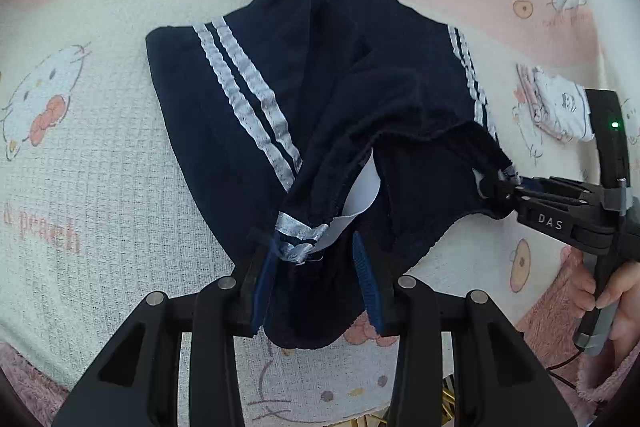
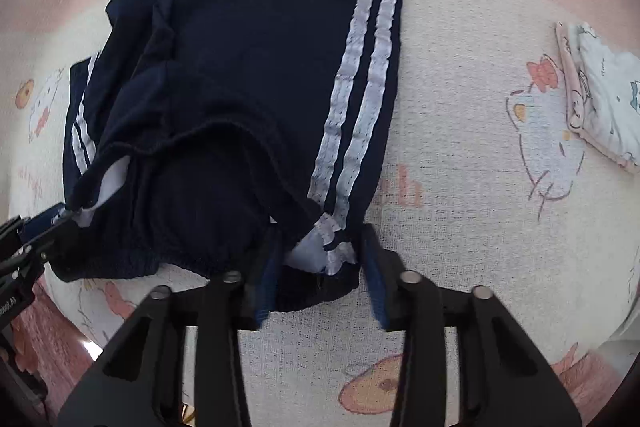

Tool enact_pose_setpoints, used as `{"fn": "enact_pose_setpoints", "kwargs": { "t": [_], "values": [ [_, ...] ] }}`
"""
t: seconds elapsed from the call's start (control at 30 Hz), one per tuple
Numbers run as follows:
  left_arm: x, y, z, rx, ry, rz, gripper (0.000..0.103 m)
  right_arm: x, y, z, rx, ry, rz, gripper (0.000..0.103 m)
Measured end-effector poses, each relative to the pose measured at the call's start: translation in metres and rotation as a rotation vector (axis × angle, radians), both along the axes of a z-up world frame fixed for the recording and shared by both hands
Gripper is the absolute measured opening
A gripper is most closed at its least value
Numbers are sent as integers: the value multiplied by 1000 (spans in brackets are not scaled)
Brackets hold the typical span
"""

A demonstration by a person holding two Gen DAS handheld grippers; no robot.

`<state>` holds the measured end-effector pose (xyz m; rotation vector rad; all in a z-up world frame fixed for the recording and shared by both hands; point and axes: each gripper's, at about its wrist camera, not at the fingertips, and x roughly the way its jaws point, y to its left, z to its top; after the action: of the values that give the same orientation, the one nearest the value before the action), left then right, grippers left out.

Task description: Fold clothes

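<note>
So the navy shorts with the double white side stripes are lying on a cartoon-cat blanket, crumpled, not flat. Their long axis runs from the waistband near the grippers away toward the leg hems at the far end, tilted a bit off straight in both views. The waistband end points at the cameras, legs point away.

The left gripper has its jaws set apart with the striped waistband corner bunched between them. The cloth looks lifted there, but I can't tell if it's truly pinched or just sitting in the gap. The right gripper looks the same at the other striped corner: fingers spread, fabric between them, and again I can't tell. In the left view, though, its tips look drawn together on the waistband edge. A hand holds its handle.

The waistband sags open between the two corners, showing a white label inside. Off to the right sits a small folded pale garment, well apart from the shorts.
</note>
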<state>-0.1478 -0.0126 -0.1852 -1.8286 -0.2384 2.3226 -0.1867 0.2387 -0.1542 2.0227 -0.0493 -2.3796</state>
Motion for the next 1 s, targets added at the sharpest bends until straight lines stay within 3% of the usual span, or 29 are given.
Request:
{"fn": "enact_pose_setpoints", "kwargs": {
  "t": [0.03, 0.07, 0.17, 0.27, 0.33, 0.43, 0.47, 0.53, 0.63, 0.8, 1.0],
  "values": [
    [1, 2, -3, -23, -13, -12, 23, 4, -1, 3, 17, 14, 19, 10],
    [3, 3, -2, -71, -2, -24, 11, 7, 1, 8, 30, 32, 27, 9],
    [13, 0, 22, -163, 98, -32, 7, 19, 13, 39, 47, 129, -6, 7],
    [27, -5, 50, -141, 166, -25, 7, 39, 18, 76, 33, 207, 8, 7],
    [41, -1, 62, -189, 206, -54, 7, 53, 12, 79, 39, 176, 71, 9],
    [56, 6, 51, -188, 141, -147, 7, 71, 6, 50, 48, 47, 110, 20],
    [59, 9, 42, -174, 103, -178, 8, 74, 7, 37, 30, -7, 104, 22],
    [64, 7, 31, -220, 60, -193, 8, 81, 10, 21, -5, -73, 73, 22],
    [70, 5, 16, -284, -4, -213, 8, 89, 10, 25, -12, -65, 64, 33],
    [64, -20, 47, -69, 67, -101, 19, 88, 7, 57, 15, 98, 72, 39],
    [52, -43, 65, 183, 131, 39, 21, 64, 8, 51, -1, 127, -45, 39]
  ]
}}
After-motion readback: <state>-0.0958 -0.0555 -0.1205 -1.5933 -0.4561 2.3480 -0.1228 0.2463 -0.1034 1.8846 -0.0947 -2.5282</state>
